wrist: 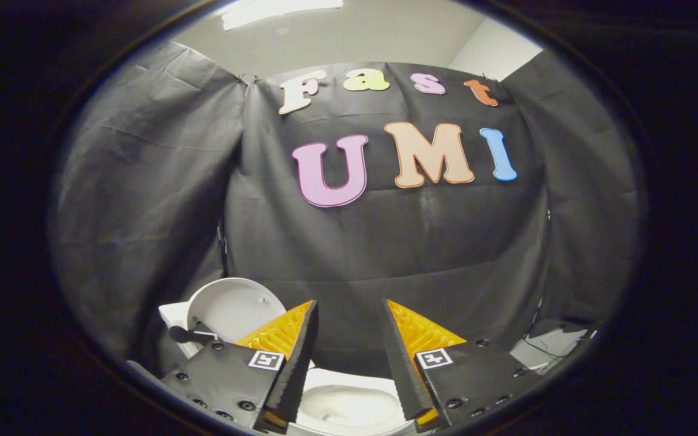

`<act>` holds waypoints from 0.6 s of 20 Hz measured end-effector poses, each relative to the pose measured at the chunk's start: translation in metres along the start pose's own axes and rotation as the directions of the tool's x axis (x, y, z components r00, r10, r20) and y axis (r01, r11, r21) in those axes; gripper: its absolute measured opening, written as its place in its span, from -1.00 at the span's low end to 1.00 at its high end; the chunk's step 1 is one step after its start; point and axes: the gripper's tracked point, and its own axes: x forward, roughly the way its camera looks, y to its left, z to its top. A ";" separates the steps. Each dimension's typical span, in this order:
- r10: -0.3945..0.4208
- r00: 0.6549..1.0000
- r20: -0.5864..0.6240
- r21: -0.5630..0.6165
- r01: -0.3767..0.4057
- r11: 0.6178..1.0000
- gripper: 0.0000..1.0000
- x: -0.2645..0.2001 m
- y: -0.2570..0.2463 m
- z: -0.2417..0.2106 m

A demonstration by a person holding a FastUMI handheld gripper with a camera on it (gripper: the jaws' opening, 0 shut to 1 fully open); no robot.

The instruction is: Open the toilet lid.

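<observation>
Gripper view: the gripper (349, 315) has its fingers (300, 357) spread apart with nothing between them, raised over the white toilet bowl (349, 409) that shows in the gap below. The toilet lid (234, 309) stands upright to the left, beyond the left finger, against the black cloth wall (385, 254). Above the cloth lies a pale ceiling (355, 36) with a light strip (276, 9).
</observation>
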 end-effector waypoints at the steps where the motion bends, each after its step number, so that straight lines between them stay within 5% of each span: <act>1: 0.030 1.000 0.009 0.009 -0.030 1.000 0.45 -0.007 -0.010 0.002; 12: 0.058 0.995 -0.085 0.122 -0.048 0.991 0.54 -0.073 -0.138 -0.045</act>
